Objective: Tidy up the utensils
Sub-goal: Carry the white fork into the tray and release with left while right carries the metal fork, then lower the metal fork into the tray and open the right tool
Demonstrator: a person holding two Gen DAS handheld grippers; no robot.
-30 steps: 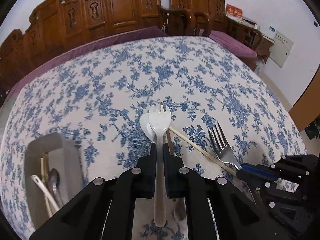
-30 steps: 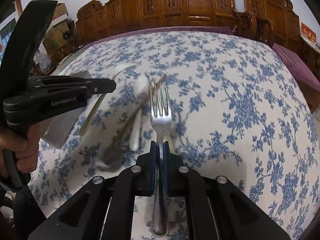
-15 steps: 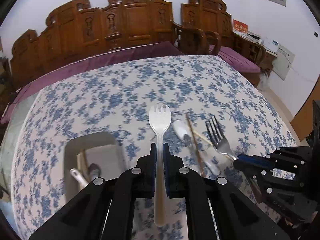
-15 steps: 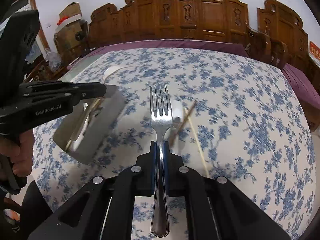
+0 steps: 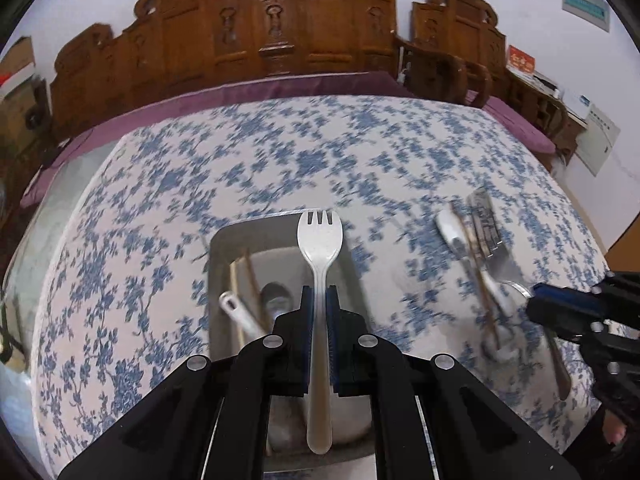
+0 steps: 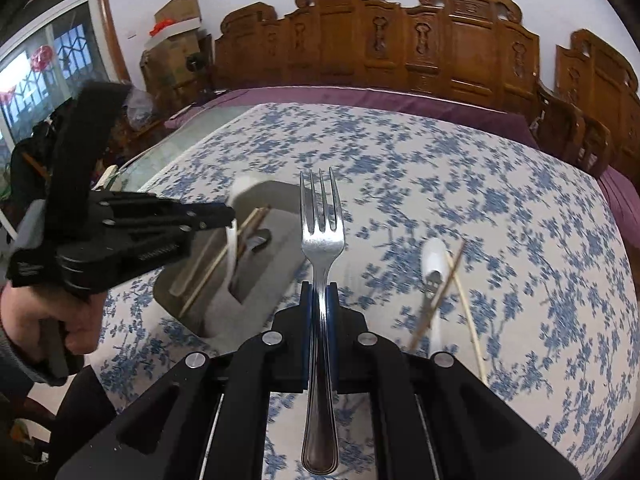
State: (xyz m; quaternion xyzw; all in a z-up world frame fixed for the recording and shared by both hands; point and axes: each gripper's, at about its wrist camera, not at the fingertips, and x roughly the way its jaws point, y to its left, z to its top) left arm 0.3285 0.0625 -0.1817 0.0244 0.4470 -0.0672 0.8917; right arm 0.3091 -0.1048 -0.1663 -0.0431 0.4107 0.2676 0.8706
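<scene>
The left tongs (image 5: 319, 300) are clamped on the handle of a white spork (image 5: 320, 240), tines pointing away from the camera. The spork hangs over a grey tray (image 5: 224, 240) that sits on the worktop (image 5: 280, 152), which is covered by a blue-flowered cloth. In the tray lie a pair of chopsticks (image 5: 242, 276), a white utensil handle (image 5: 240, 316) and a metal spoon (image 5: 276, 296).

The right tongs (image 6: 319, 300) are clamped on the neck of a metal fork (image 6: 322, 236), tines pointing away, its handle running back between the jaws. In the right wrist view the fork is held above the worktop just beside the tray's right side (image 6: 280, 264), and the left tongs (image 6: 216, 216) reach in from the left over the tray with the spork (image 6: 231, 240) hanging from them. A hand (image 6: 36, 316) grips the left tool.

Out on the cloth toward the right edge of the worktop lie a white spoon (image 6: 434, 260) and two loose chopsticks (image 6: 444, 284), crossing each other, well apart from the tray. In the left wrist view these are blurred, and the right tongs (image 5: 538, 308) show at the right edge with the fork (image 5: 486, 224) in them.

Carved wooden chairs (image 5: 312, 20) stand along the far edge of the worktop.
</scene>
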